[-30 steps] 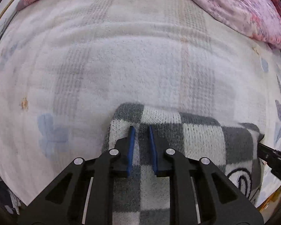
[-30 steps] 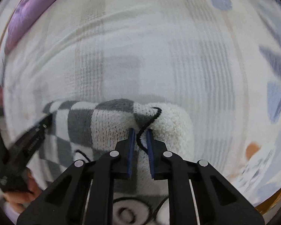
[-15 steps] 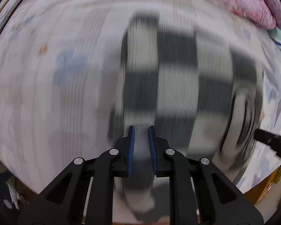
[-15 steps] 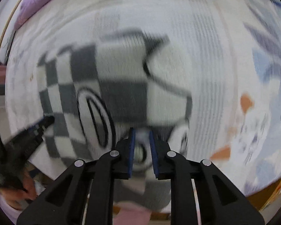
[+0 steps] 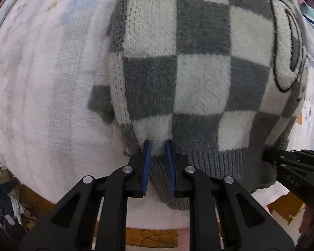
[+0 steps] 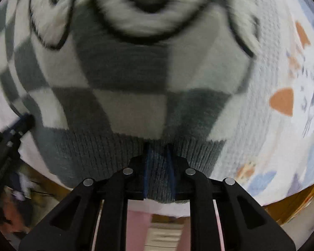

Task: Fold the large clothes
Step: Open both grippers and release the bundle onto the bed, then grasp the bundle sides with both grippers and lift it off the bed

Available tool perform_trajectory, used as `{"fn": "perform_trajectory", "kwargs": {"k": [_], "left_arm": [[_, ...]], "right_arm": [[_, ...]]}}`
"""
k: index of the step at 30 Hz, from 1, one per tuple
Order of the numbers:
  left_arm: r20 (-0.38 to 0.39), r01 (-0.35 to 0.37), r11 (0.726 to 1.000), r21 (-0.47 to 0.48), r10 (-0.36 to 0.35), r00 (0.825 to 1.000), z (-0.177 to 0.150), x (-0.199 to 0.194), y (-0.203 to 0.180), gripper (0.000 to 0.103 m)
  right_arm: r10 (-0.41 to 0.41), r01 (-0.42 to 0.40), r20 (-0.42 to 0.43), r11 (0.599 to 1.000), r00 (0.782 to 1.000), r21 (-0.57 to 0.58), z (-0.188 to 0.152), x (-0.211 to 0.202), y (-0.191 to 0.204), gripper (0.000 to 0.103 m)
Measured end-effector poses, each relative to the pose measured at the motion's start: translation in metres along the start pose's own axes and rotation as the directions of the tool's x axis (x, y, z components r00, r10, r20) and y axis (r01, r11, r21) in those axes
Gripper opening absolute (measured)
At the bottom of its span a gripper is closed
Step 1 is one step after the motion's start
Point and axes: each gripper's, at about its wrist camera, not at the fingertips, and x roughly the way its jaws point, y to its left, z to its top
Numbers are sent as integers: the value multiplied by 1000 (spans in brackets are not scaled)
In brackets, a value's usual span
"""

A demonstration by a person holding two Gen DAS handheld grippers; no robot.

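**Both grippers pinch the sweater hem at the bed's near edge**

You have the checkered sweater [image 5: 198, 73] spread over the white blanket [image 5: 41, 94], running from your fingers toward 12 o'clock, with its ribbed hem [image 5: 230, 163] hanging just over the near edge of the bed. Your left gripper [image 5: 158, 146] is nearly closed, its blue pads nipping the hem near the garment's left side; your right gripper [image 6: 158, 148] is likewise nearly closed on the ribbing in its own view, and it shows in the left view at 4 o'clock.

Expect a thick, fuzzy knit: soft, floppy, fairly weighty for cloth, and stretchy. It should grip well against the pads but will sag between your two holds and drag on the fleecy blanket. The ribbed band is the firmest place to hold; keep both pinches level so the hem stays straight.

A loose flap [image 5: 100, 102] sticks out at 9 o'clock and may need tucking. Open blanket lies wide at 9 to 11 o'clock in the left view; patterned bedding [image 6: 293, 104] lies at 3 o'clock in the right view. Behind you the bed drops off, so work forward.
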Motion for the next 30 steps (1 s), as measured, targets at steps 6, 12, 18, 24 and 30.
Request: {"fn": "perform_trajectory", "kwargs": {"k": [6,12,18,24,30], "left_arm": [[-65,5,1000,-20,-6,998,-25,21,11,18],[-33,-2,998,-62,-1,999,-31,-8,22,48],[39,20,995,-100,-16,999,-23,-54,38,62],[115,9,995,-99,2,993,-3,-89,31,69],[170,19,996,-88,-4,985,19,-101,26,71]], "right_arm": [[102,-102,14,995,995,8,-19,23,0,14],[146,-142,72,988,987,-64,-30,-33,6,52],[217,-198,278,976,936,-94,-35,-116,-6,88],[279,-219,432,958,857,-184,-19,-173,-13,90],[295,-197,530,952,795,-235,-12,-193,-27,94]]}}
